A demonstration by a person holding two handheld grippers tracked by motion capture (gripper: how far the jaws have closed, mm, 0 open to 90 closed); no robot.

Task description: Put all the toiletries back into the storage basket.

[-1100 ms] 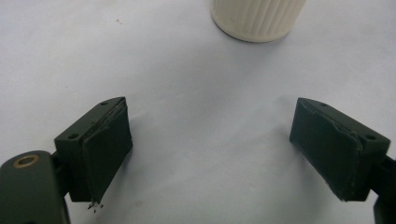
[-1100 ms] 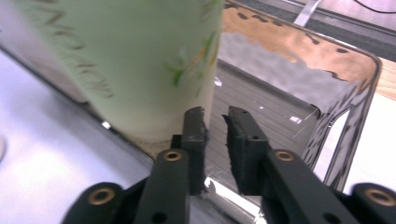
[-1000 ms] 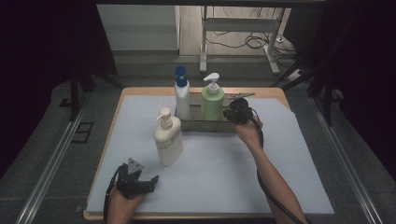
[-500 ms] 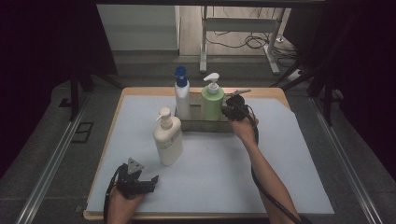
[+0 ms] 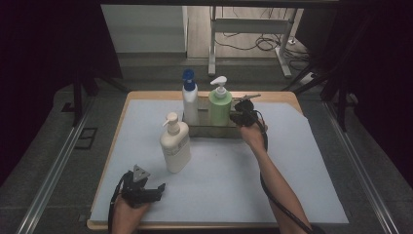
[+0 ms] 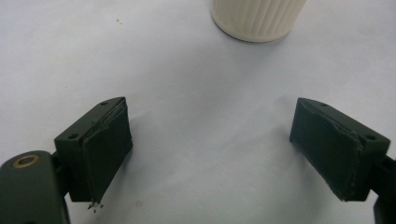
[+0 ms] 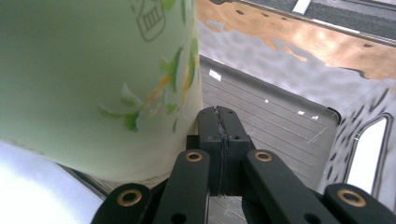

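High view shows three pump bottles on a table (image 5: 292, 100) with a pale blue sheet (image 5: 224, 175) on top. One bottle is cream (image 5: 175, 146), one is white with a blue cap (image 5: 190, 100), and one is green (image 5: 220, 105). All three stand straight up, with their long way running up and down. The cream one's pump spout points left. The green one's white spout points right.

The white bottle and the green bottle stand side by side in one metal tray (image 5: 214, 130) at the far side of the sheet. The cream bottle stands alone on the sheet, just in front of the tray's left end.

There are two grippers. The left gripper (image 5: 158, 191) rests low on the near left part of the sheet, and a grey three-cornered plate sits on top of it. In the left gripper view its two black pads (image 6: 105, 149) are spread wide apart with nothing between them. The ribbed round bottom of the cream bottle is ahead of them.

The right gripper (image 5: 243, 117) is at the tray's right end, just beside the green bottle. In the right gripper view its jaws are pressed tight together and hold nothing. The green bottle there looks smooth and round, with leaf pictures on it. The tray's floor is shiny grey metal with thin lines, and its wall has an oval hole.
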